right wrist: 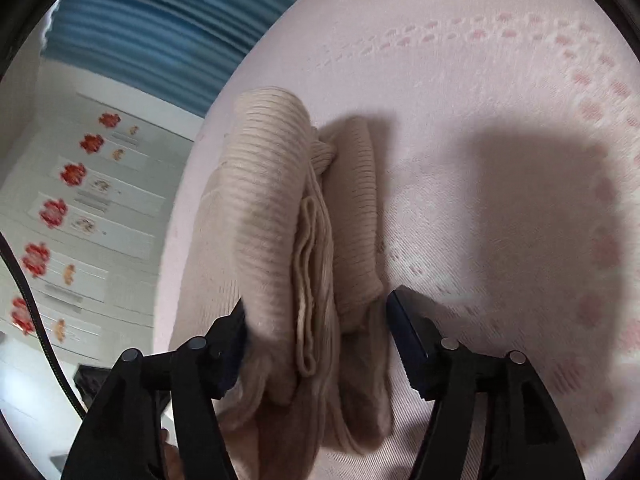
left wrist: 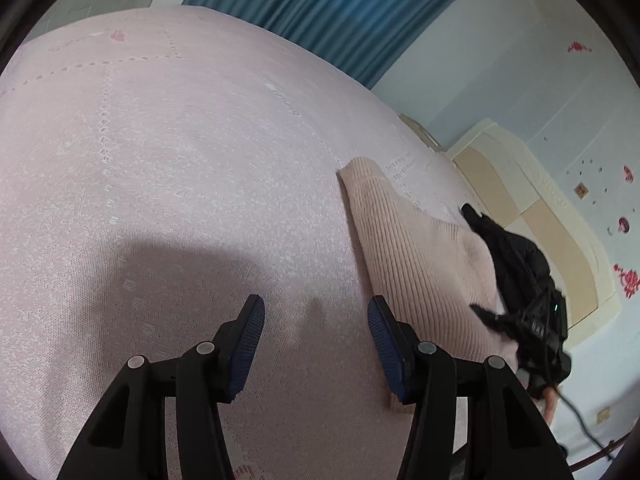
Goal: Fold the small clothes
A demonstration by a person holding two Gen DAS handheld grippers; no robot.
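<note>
A beige ribbed knit sweater (right wrist: 272, 184) lies folded into a long bundle on the pink bed cover (right wrist: 480, 120). My right gripper (right wrist: 320, 300) stands open astride its near end. The left finger brushes the knit's side, and the right finger stays clear of it. In the left wrist view the same sweater (left wrist: 416, 248) lies flat just right of my left gripper (left wrist: 316, 304), which hangs open over bare cover with nothing between its fingers. The right gripper's black body (left wrist: 536, 320) with its cables shows at the sweater's far edge.
The pink patterned bed cover (left wrist: 180, 160) stretches wide to the left. A cream headboard (left wrist: 540, 208) and a wall with red flower stickers (right wrist: 72, 172) border the bed. A blue curtain (left wrist: 320, 8) hangs behind. A black cable (right wrist: 36, 312) trails at the left.
</note>
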